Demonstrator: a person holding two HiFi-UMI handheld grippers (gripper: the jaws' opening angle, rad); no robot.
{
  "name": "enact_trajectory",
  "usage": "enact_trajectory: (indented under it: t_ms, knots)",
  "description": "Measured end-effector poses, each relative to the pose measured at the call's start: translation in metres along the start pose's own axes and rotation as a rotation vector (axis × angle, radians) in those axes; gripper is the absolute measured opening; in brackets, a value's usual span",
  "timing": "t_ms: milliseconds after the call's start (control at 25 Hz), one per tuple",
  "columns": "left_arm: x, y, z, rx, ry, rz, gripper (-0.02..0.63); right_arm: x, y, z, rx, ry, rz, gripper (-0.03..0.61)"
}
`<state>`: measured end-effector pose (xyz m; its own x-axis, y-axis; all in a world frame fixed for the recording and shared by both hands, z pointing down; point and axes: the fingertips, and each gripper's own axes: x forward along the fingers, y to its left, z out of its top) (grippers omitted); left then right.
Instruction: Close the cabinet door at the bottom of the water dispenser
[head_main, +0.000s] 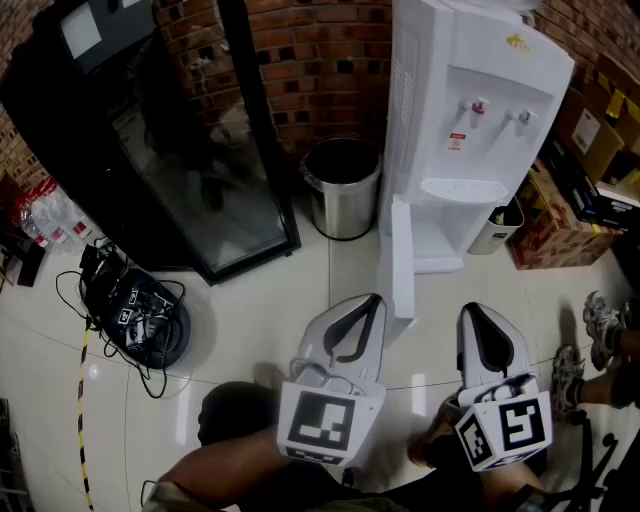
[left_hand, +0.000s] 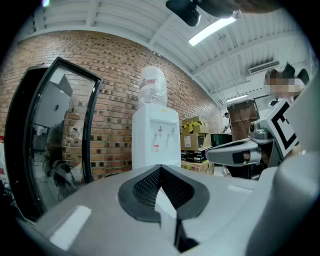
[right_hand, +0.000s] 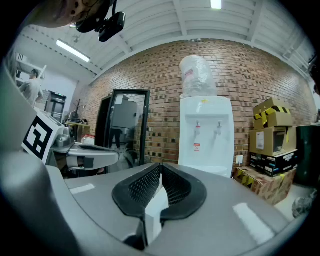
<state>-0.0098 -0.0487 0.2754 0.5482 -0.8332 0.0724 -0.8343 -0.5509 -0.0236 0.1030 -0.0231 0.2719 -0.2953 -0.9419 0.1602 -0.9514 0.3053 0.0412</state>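
Nothing legible: the red-and-white label (head_main: 456, 141) and yellow logo (head_main: 518, 42) on the water dispenser (head_main: 430, 60) are too small to read.

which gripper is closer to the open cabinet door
Left. The left gripper is close beside the door, at its left near the free edge; the right gripper is farther off to the door's right.

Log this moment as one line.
door: open | left gripper: shut, empty, near door edge | right gripper: shut, empty | task: door not yet closed
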Motion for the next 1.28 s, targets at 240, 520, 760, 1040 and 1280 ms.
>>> enact_trajectory:
  t_ms: [240,520,760,1040,1280]
  knots:
    - [0.017,0.016,-0.025,-0.002,0.050,0.005,0.001,0.027,0.003,-0.021,-0.029,0.056,0.056,0.090]
    - [0.037,0.031,-0.040,0.052,0.072,0.018,0.002,0.067,0.010,-0.043,-0.042,0.130,0.098,0.124]
    - [0.047,0.037,-0.044,0.052,0.082,0.016,0.049,0.087,0.021,-0.085,-0.057,0.245,0.139,0.130]
    - [0.051,0.036,-0.042,0.037,0.077,0.006,0.049,0.102,0.043,-0.127,-0.173,0.379,0.173,0.131]
    - [0.052,0.036,-0.043,0.029,0.081,0.004,0.049,0.110,0.046,-0.160,-0.243,0.475,0.181,0.126]
